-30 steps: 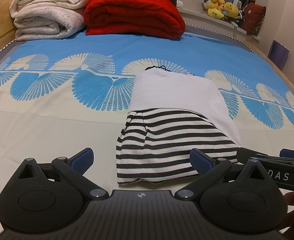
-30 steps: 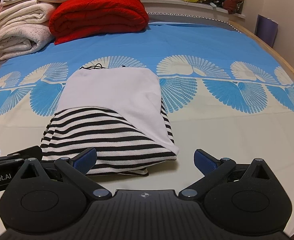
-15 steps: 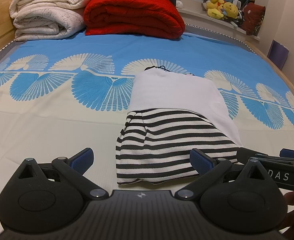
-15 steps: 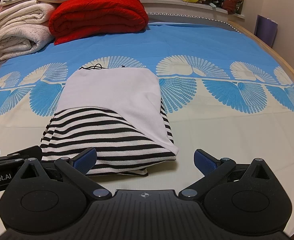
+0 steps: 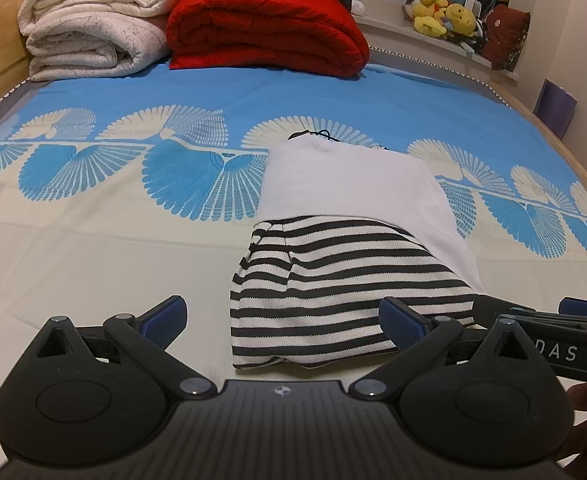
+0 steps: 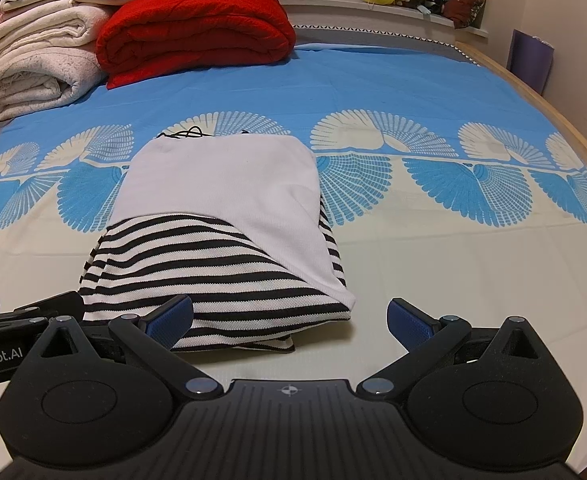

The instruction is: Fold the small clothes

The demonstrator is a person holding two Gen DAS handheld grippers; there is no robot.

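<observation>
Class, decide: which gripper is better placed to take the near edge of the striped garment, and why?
Left gripper, probably: its open fingers straddle the striped garment's near hem. The right gripper is open beside the garment's right corner, mostly over bare sheet.

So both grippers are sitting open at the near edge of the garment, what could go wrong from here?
1. The striped hem is layered, with a flap poking out underneath. A pinch may catch only the top layer, so the fold comes out uneven.
2. The white part lies skewed over the stripes. Lifting the hem could slide it further off.
3. The left gripper and right gripper sit close together and could collide when closing in.
</observation>
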